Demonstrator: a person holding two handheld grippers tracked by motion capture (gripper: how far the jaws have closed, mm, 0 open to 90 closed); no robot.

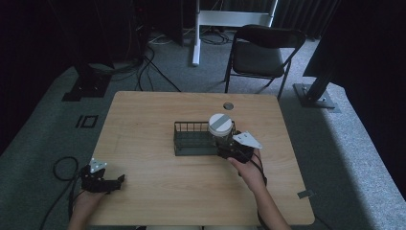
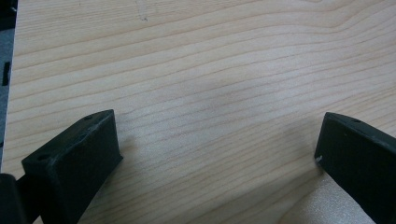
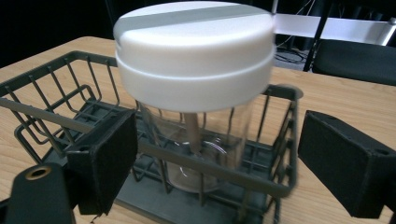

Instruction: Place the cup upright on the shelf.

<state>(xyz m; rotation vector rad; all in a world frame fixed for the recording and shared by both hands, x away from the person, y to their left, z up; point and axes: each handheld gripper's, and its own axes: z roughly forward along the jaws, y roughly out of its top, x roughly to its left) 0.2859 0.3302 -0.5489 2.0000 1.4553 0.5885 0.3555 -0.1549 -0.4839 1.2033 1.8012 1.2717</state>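
A pale wooden table (image 1: 158, 191) with rounded corners and a small round cable port (image 1: 228, 106) near its far edge stands on grey carpet (image 1: 43, 139) in a dim room. Beyond it sit one black folding chair (image 1: 261, 52), the white foot of a stand (image 1: 196, 33), loose black cables (image 1: 143, 67) on the floor and dark frame posts on floor plates at either side.

On the table there is one dark wire basket (image 1: 191, 139), near the middle and a little right of centre, and one clear jar (image 1: 221, 132) with a white lid crossed by a grey stripe. The jar stands upright inside the basket at its right end; in the right gripper view its glass body shows through the basket's near wires and its lid rises above the rim.

Two hand-held grippers are in use. The right gripper (image 1: 229, 152), held by the person's right hand (image 1: 250, 170), sits at the basket's near right corner; its jaws stand well apart on either side of the jar, outside the basket's near wall and gripping nothing. The left gripper (image 1: 114, 182), in the left hand (image 1: 86, 199), rests low at the table's near left corner, well apart from the basket, its jaws spread wide over bare wood.
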